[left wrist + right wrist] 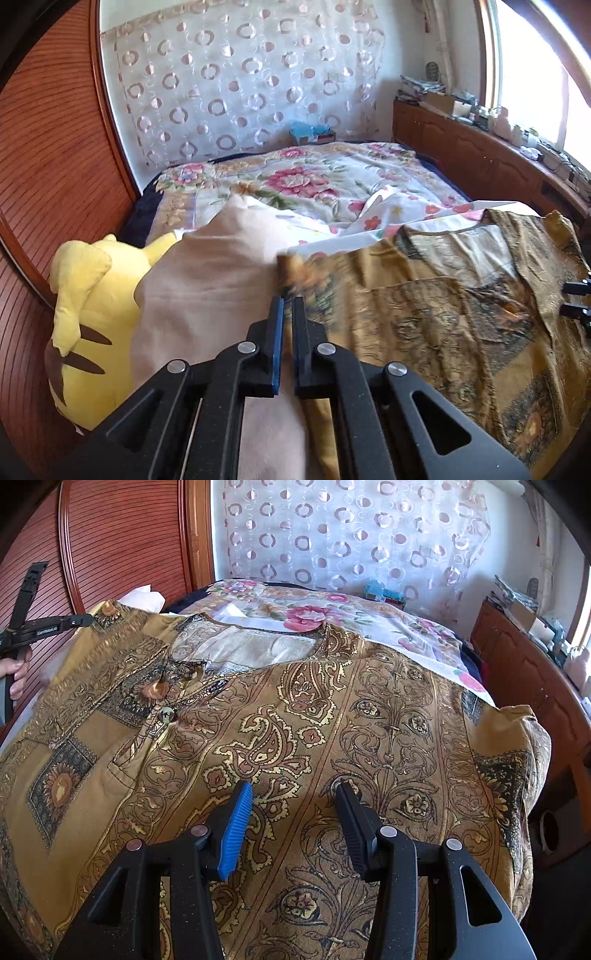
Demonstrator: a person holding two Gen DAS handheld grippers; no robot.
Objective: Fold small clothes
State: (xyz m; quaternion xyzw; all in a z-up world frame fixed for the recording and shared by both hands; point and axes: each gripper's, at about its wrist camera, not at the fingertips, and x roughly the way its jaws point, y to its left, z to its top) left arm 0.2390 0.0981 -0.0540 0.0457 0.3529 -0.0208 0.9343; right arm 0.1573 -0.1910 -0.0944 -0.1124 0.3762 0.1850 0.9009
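Left claw [288, 301] clenched on edge of patterned shirt [424, 314]; right claw [295, 794] released, just above shirt.

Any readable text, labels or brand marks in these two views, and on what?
Nothing can be read for certain.
Small white print on the left gripper, in the right wrist view: too small and blurred to read.
Blue box at the far end of the bed: printing too small to read.
Patterned shirt: ornament only, no lettering.

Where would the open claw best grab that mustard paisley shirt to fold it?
Probably the mustard paisley shirt at its free right sleeve edge, coming from the right: the cloth hangs loose there. Under the right claw it lies flat, offering nothing to pinch.
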